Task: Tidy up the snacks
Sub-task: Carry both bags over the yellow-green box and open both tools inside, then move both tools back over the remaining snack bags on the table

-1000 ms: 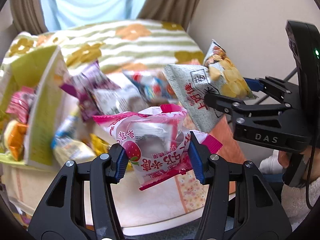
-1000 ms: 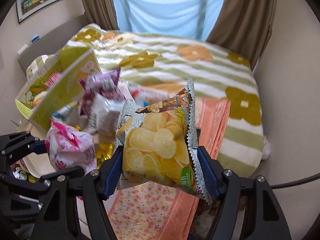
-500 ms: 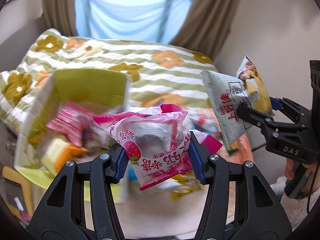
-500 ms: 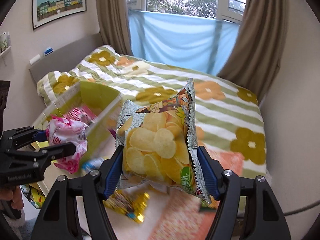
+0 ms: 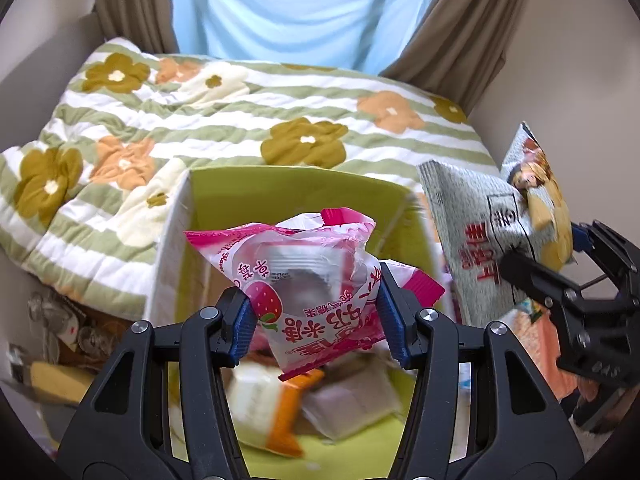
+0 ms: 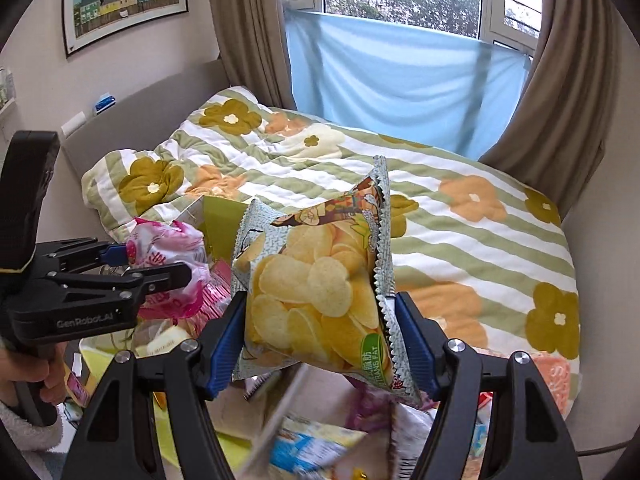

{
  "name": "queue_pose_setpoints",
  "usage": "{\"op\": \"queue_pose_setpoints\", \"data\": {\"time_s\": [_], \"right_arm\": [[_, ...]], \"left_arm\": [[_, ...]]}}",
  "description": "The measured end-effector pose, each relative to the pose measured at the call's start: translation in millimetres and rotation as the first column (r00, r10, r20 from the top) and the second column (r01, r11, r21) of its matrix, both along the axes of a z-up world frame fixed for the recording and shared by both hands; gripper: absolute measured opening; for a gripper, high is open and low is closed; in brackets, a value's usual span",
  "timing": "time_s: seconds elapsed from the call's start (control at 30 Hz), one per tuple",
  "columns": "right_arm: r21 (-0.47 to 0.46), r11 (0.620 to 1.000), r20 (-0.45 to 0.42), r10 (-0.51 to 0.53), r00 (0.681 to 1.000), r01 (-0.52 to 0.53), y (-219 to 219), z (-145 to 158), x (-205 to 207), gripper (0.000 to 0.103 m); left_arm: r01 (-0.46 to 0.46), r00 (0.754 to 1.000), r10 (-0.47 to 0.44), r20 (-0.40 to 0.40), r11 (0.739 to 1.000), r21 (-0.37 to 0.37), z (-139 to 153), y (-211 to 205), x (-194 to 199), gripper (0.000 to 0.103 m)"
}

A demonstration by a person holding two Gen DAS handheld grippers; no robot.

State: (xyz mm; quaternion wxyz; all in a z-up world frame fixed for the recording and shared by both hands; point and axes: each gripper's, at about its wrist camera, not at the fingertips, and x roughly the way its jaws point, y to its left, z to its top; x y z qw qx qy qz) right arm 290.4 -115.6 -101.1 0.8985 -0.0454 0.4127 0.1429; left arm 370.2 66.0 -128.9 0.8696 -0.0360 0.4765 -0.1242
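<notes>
Snacks now over open green box (image 5: 288, 188), carried across from loose pile. Left gripper (image 5: 316, 320) clamps pink strawberry packet (image 5: 304, 272) above box; right gripper (image 6: 320, 340) clamps crisp bag (image 6: 316, 288) beside it. Drop-in appears next.

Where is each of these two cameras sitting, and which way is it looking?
Left wrist view: sits on the left gripper, looking down past its pink strawberry packet into the green box; the right gripper shows at the right.
Right wrist view: sits on the right gripper, facing bed and window over its chip bag; a hand holds the left gripper.
Shared: both packets, box, floral quilt.
</notes>
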Motion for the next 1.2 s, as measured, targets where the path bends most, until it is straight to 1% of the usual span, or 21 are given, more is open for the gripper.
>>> {"op": "queue_pose_setpoints", "data": {"time_s": [0.17, 0.27, 0.33, 0.37, 0.43, 0.67, 0.8, 0.87, 0.93, 1.0, 1.03, 1.07, 1.2], "right_arm": [[-0.014, 0.997, -0.044, -0.071, 0.996, 0.07, 24, -14, 16, 0.067], [-0.017, 0.993, -0.076, -0.115, 0.99, 0.114, 30, -24, 21, 0.067], [-0.021, 0.991, -0.1, -0.132, 0.986, 0.131, 32, -31, 23, 0.067], [-0.024, 0.991, -0.109, -0.137, 0.985, 0.135, 32, -34, 25, 0.067], [-0.029, 0.99, -0.123, -0.142, 0.982, 0.139, 34, -39, 27, 0.067], [-0.014, 0.993, -0.163, -0.119, 0.98, 0.118, 40, -51, 39, 0.067], [0.017, 0.994, -0.167, -0.105, 0.98, 0.109, 45, -50, 48, 0.069], [0.022, 0.993, -0.154, -0.108, 0.982, 0.112, 47, -49, 53, 0.07], [0.056, 0.991, -0.157, -0.107, 0.982, 0.118, 49, -51, 57, 0.07], [0.089, 0.988, -0.152, -0.112, 0.982, 0.127, 49, -52, 58, 0.082], [0.103, 0.985, -0.145, -0.123, 0.982, 0.139, 48, -52, 58, 0.094], [0.106, 0.984, -0.143, -0.127, 0.982, 0.143, 49, -52, 58, 0.096], [0.094, 0.986, -0.151, -0.122, 0.981, 0.137, 51, -53, 53, 0.096]], "left_arm": [[0.062, 0.996, -0.062, -0.056, 0.998, 0.0, -27, 17, 38, 0.051], [0.1, 0.992, -0.099, -0.075, 0.995, 0.014, -41, 20, 50, 0.065], [0.107, 0.992, -0.105, -0.076, 0.994, 0.024, -45, 21, 53, 0.094], [0.104, 0.992, -0.102, -0.069, 0.994, 0.022, -47, 23, 53, 0.097], [0.094, 0.994, -0.094, -0.063, 0.996, -0.001, -49, 30, 51, 0.099], [0.033, 0.996, -0.033, -0.08, 0.999, 0.007, -53, 46, 27, 0.099], [0.005, 0.997, -0.005, -0.08, 1.0, 0.001, -51, 53, 18, 0.099], [0.003, 0.997, -0.002, -0.075, 1.0, 0.017, -50, 53, 17, 0.099], [-0.003, 0.997, 0.005, -0.072, 0.999, 0.035, -49, 54, 17, 0.099], [-0.006, 0.997, 0.009, -0.071, 0.999, 0.033, -48, 55, 14, 0.099], [-0.008, 0.997, 0.01, -0.073, 0.999, 0.033, -48, 55, 13, 0.099], [-0.009, 0.997, 0.011, -0.075, 0.999, 0.035, -48, 55, 12, 0.099], [-0.007, 0.997, 0.011, -0.076, 0.999, 0.053, -50, 54, 3, 0.099]]}}
